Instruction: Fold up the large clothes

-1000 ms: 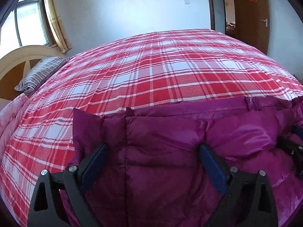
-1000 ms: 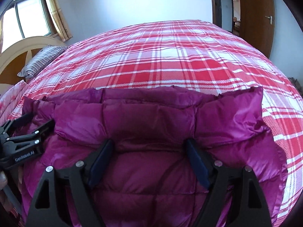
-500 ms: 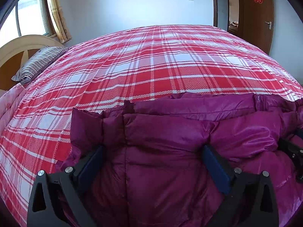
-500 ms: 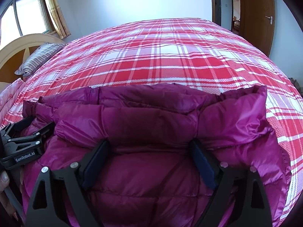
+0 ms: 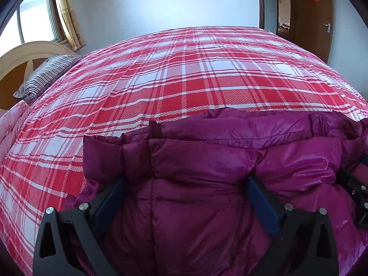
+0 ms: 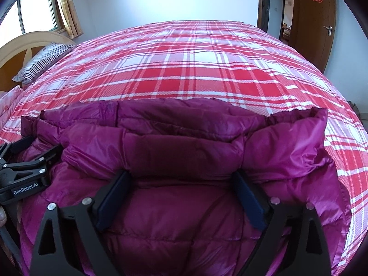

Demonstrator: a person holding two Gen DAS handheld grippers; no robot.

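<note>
A magenta puffy down jacket (image 5: 207, 165) lies bunched at the near edge of the bed; it also fills the lower part of the right wrist view (image 6: 184, 142). My left gripper (image 5: 186, 197) has its jaws wide apart with a thick fold of the jacket bulging between them. My right gripper (image 6: 181, 188) also stands wide, with jacket padding between its fingers. The left gripper shows at the left edge of the right wrist view (image 6: 25, 172); the right gripper shows at the right edge of the left wrist view (image 5: 354, 191).
The bed is covered by a red and white plaid sheet (image 5: 195, 76). A striped pillow (image 5: 43, 76) and a wooden headboard (image 5: 20, 55) are at the far left. A pink quilt (image 5: 11, 122) lies at the left edge. A brown door (image 6: 319, 20) stands at the far right.
Both grippers have moved forward over the bed with the jacket. The jacket's folded top edge has pushed further onto the plaid sheet and bunched higher.
</note>
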